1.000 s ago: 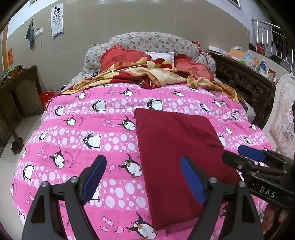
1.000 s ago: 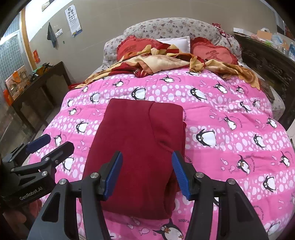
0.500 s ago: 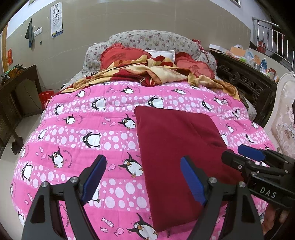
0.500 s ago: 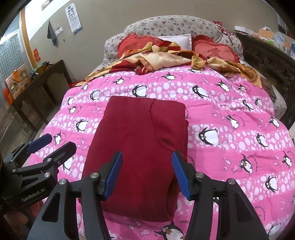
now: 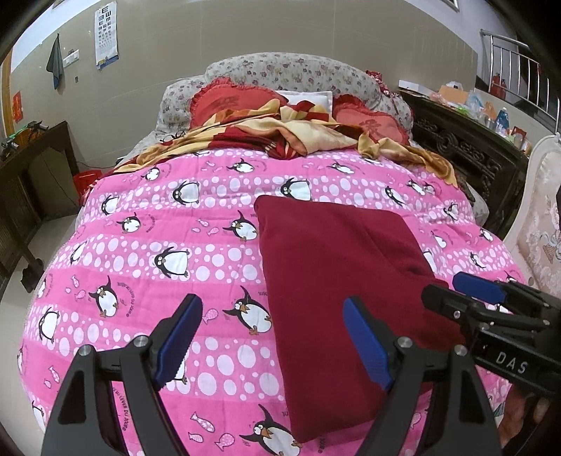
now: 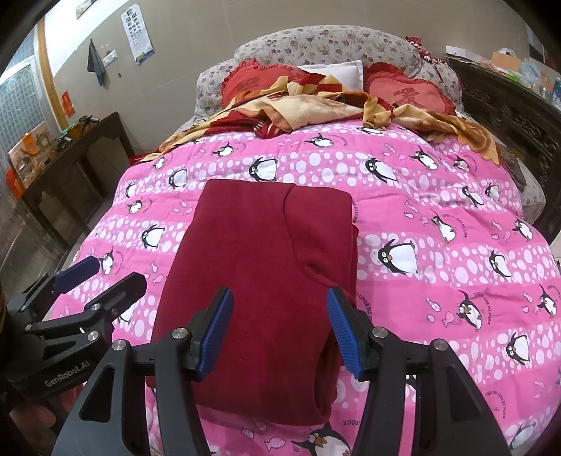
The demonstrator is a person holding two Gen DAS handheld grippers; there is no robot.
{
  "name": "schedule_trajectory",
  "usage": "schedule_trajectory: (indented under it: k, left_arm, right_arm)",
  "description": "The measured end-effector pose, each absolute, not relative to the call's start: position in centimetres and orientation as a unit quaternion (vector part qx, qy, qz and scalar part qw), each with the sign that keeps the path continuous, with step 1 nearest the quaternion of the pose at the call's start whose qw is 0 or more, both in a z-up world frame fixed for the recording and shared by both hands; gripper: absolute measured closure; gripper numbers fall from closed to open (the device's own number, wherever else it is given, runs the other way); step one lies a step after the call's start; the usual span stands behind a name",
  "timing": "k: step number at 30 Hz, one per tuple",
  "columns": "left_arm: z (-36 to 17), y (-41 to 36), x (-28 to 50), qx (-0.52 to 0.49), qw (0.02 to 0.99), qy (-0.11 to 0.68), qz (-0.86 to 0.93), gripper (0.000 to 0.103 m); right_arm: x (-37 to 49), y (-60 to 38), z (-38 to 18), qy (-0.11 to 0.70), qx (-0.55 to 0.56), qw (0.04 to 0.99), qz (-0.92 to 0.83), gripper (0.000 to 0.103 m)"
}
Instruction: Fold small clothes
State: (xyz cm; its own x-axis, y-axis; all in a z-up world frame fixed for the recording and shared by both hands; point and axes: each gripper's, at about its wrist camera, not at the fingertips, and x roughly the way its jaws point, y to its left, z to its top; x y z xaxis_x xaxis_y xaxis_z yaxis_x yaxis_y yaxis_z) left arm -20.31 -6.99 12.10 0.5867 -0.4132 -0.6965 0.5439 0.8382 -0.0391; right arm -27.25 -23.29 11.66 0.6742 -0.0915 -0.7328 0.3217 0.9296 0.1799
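Left wrist view: left hand-held gripper (image 5: 271,342) spread wide and holding nothing, blue pads (image 5: 178,342) hovering over the pink penguin quilt (image 5: 140,252), right pad above the near left edge of the folded dark red garment (image 5: 336,266). Right hand-held gripper (image 6: 278,331) likewise wide and empty, poised above the near end of the same garment (image 6: 266,266), its own blue-tipped fingers seen from the side at the right edge of the left view (image 5: 478,289). Garment lying flat as a neat rectangle in the middle of the bed, long side running toward the headboard, a folded layer visible along its right side. Beyond, at the far end of the quilt, a rumpled yellow-and-red blanket (image 6: 315,108), two red heart-shaped cushions (image 6: 410,93) and a white pillow (image 6: 345,72) against a floral padded headboard (image 6: 326,44). Dark wooden desk (image 6: 77,151) to the left, carved dark cabinet (image 5: 466,154) to the right with clutter on top, eye chart (image 6: 137,31) on the beige wall.
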Motion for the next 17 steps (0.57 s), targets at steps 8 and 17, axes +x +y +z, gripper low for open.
schedule_trajectory:
  k: [8,17]
  left_arm:
    - [12.03,-7.29,-20.30,0.092,0.886,0.364,-0.272,0.017]
    - [11.65,-7.48,-19.42,0.084,0.879,0.375,-0.284,0.017]
  right_arm:
    - [-27.16,-23.38,11.55,0.389,0.149,0.902,-0.115,0.038]
    - [-26.98,-24.10,10.86,0.395,0.155,0.899,-0.110,0.038]
